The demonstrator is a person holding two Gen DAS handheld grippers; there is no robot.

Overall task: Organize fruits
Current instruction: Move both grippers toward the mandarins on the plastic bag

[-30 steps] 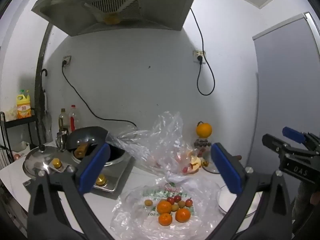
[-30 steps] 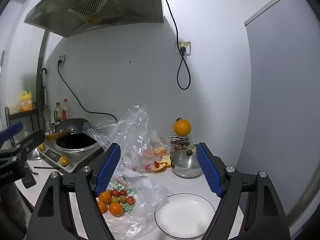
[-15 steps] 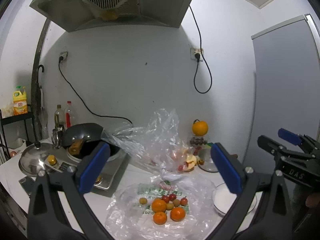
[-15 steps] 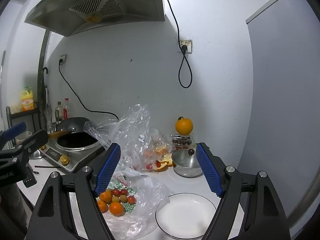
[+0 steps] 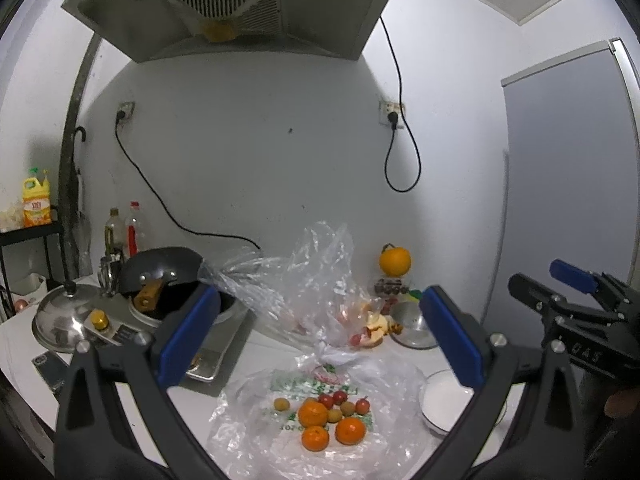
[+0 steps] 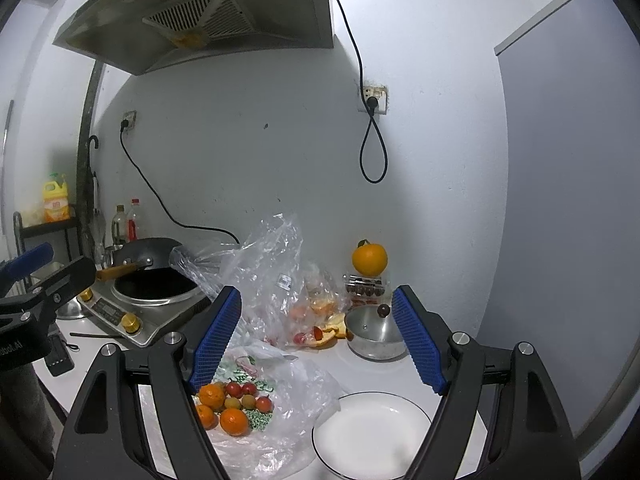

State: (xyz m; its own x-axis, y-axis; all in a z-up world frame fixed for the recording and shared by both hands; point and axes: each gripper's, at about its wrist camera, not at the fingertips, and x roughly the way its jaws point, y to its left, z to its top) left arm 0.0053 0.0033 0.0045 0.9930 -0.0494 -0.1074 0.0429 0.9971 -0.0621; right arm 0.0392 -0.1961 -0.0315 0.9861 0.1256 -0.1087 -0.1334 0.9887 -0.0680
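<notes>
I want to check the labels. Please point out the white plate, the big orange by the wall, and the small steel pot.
white plate (image 6: 370, 432): right wrist view, bare inside.
big orange (image 6: 369, 259): right wrist view, middle of its skin.
small steel pot (image 6: 374, 346): right wrist view, side wall.

Left gripper (image 5: 320, 334) and right gripper (image 6: 318, 336) were held side by side above the counter (image 6: 360, 372), each with jaws spread wide and gripping nothing; the right stood nearer the wall.

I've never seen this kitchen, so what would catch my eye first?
Bright oranges and small red fruits lie on a flattened plastic bag at the counter's front. An empty white plate sits to their right. Behind, a big orange perches on a clear box.
</notes>
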